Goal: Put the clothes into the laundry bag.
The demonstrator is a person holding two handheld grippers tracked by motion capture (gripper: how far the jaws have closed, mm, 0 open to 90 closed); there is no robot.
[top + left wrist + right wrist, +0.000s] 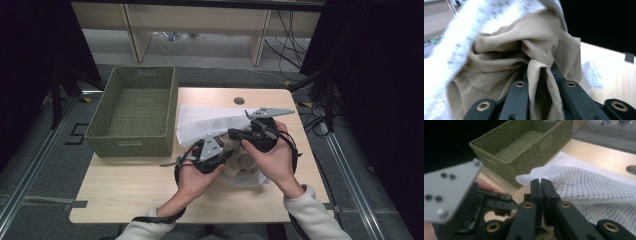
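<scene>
- The woven basket [132, 112] sits at the table's [125, 185] left rear.
- The mesh bag [210, 120] lies just right of it, holding the cloth [506, 57].

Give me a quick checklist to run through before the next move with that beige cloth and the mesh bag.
1. Left gripper shut on the beige cloth: ok.
2. Right gripper shut at the mesh bag edge: ok; how much mesh it holds, cannot tell.
3. Bag mouth open around the cloth: cannot tell.
4. Basket beside the bag, with nothing in it: ok.
5. Bag lying on the table: ok.
</scene>
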